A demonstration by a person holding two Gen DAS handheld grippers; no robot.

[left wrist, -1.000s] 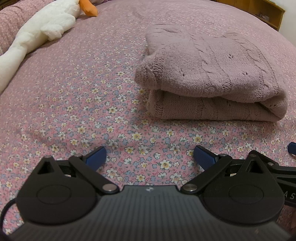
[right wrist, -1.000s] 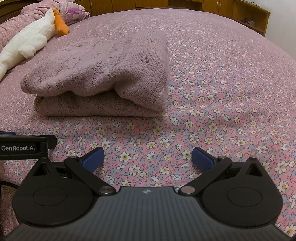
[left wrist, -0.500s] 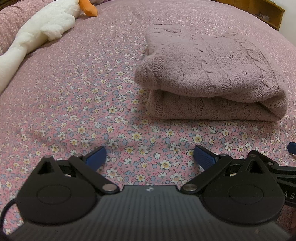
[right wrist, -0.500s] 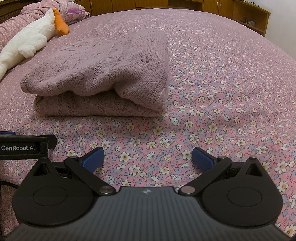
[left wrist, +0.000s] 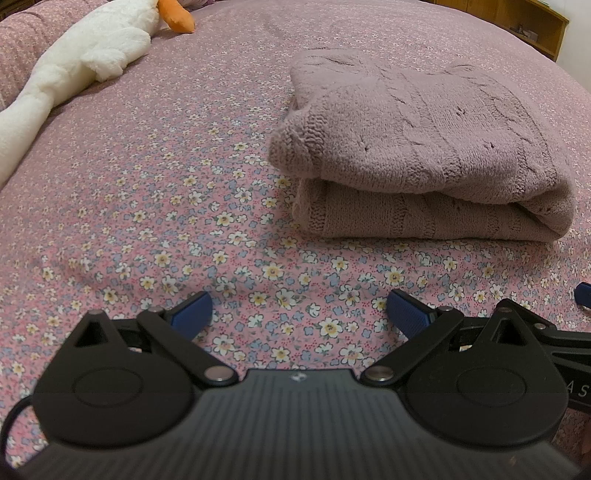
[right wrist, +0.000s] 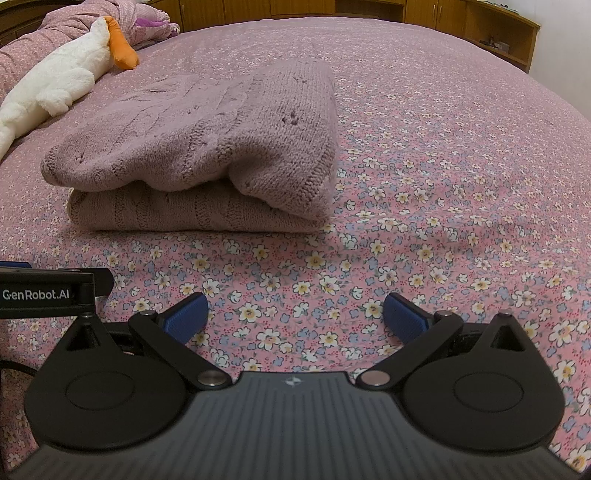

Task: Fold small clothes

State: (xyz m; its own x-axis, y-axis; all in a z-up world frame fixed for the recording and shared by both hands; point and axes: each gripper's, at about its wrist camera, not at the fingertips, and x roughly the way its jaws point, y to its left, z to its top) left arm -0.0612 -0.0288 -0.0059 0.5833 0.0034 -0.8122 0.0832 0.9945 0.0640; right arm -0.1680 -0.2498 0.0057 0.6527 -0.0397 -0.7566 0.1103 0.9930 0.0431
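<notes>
A mauve knitted sweater (left wrist: pixel 417 147) lies folded in a thick bundle on the floral bedspread (left wrist: pixel 147 192). It also shows in the right wrist view (right wrist: pixel 207 147). My left gripper (left wrist: pixel 299 312) is open and empty, low over the bedspread, short of the sweater's near edge and to its left. My right gripper (right wrist: pixel 293 317) is open and empty, just in front of the sweater and to its right. The two grippers sit side by side; the left one's arm (right wrist: pixel 48 293) shows in the right wrist view.
A white plush goose with an orange beak (left wrist: pixel 85 55) lies at the far left of the bed, also in the right wrist view (right wrist: pixel 55 85). Wooden cabinets (right wrist: pixel 491 33) run along the far side of the bed.
</notes>
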